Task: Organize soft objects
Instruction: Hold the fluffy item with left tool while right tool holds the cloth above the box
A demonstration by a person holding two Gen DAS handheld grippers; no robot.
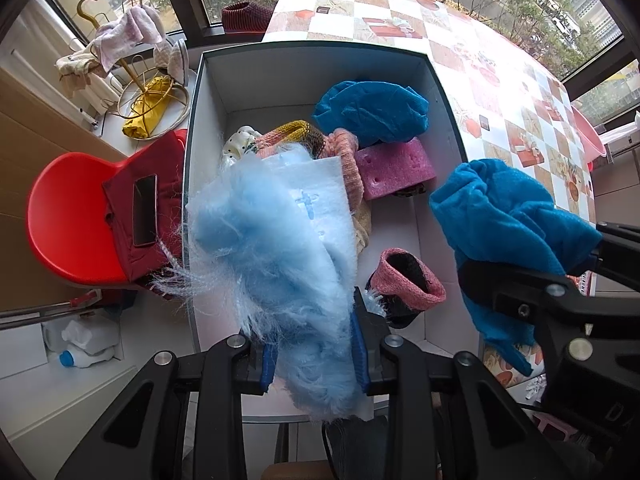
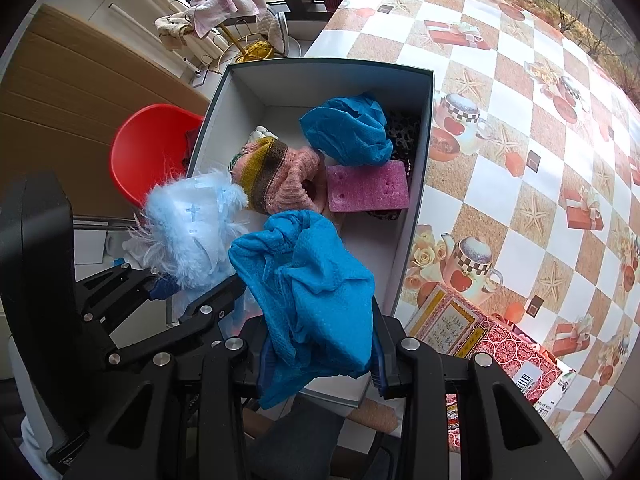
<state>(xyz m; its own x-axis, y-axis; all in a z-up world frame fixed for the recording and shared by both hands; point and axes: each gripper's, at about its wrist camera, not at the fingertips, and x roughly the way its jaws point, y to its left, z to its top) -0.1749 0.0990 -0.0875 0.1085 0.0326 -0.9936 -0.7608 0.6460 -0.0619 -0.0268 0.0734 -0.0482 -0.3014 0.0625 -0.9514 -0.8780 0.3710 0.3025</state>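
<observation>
Left tongs (image 1: 316,354): clenched on a fluffy pale-blue fur-trimmed cloth (image 1: 272,240), hanging over the near left of the white-lined open box (image 1: 316,60); right tongs (image 2: 320,354): clenched on a crumpled bright-blue towelling cloth (image 2: 312,280), above the box's near right corner; advice: lower each into bare floor beside the pink foam block (image 2: 368,186), release only once inside the walls; keep trailing ends off the rim.

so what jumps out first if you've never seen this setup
Two bright fabrics held over an open box: the left tool grips a fluffy light blue cloth, the right tool a teal cloth. In the box lie a second teal cloth and a pink foam block.
</observation>
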